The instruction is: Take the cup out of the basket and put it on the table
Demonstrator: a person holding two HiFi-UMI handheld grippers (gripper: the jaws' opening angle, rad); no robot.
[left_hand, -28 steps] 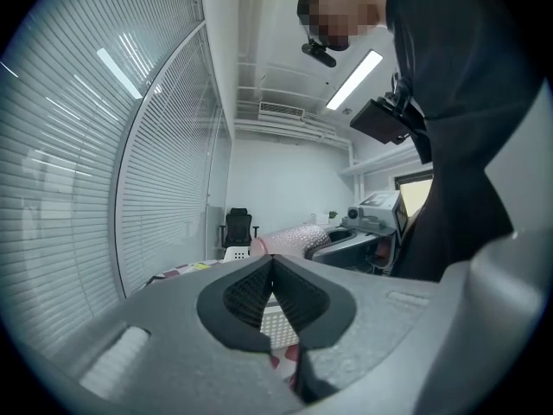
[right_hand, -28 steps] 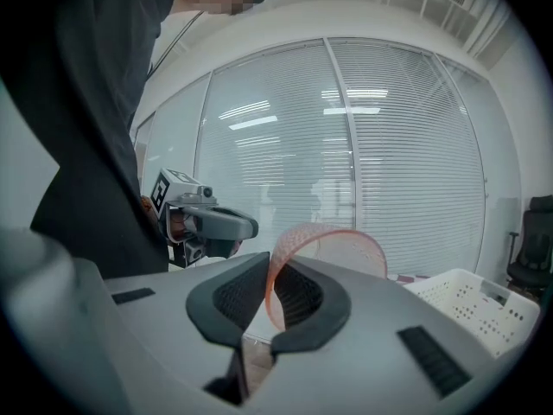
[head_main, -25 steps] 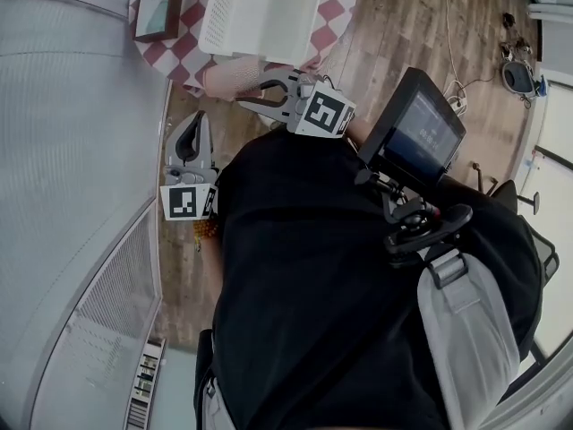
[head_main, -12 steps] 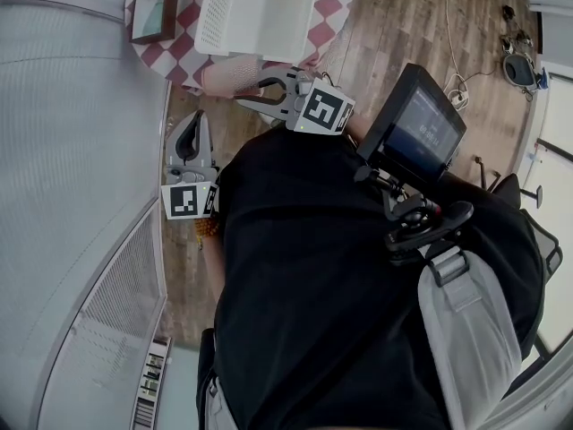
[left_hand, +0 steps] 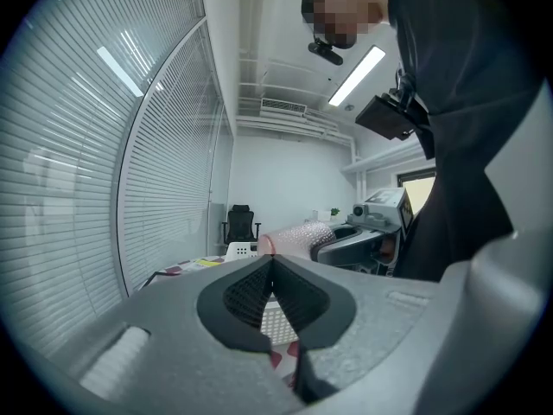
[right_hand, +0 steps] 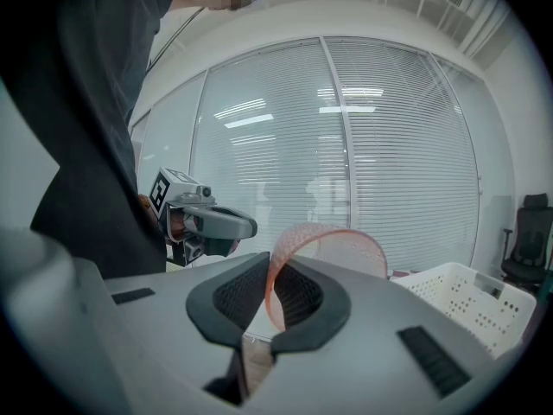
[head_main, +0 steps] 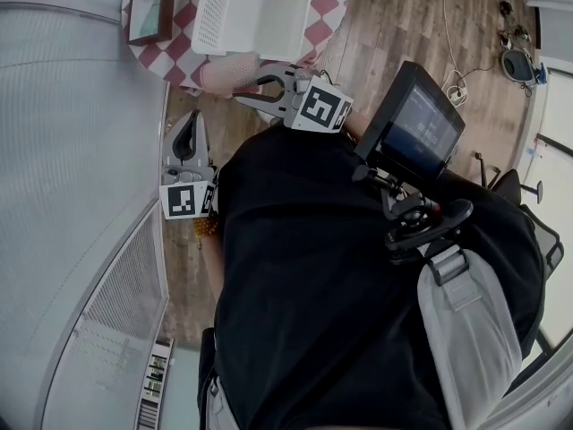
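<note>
Checkered tablecloth (head_main: 328,9); perforated basket (head_main: 255,12); dimpled cup (right_hand: 335,242)

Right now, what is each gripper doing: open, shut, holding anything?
Left gripper: shut, nothing between its jaws.
Right gripper: shut on the rim of the pink cup.

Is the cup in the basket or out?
Out: the right gripper pinches the cup by its rim, beside the basket.
</note>
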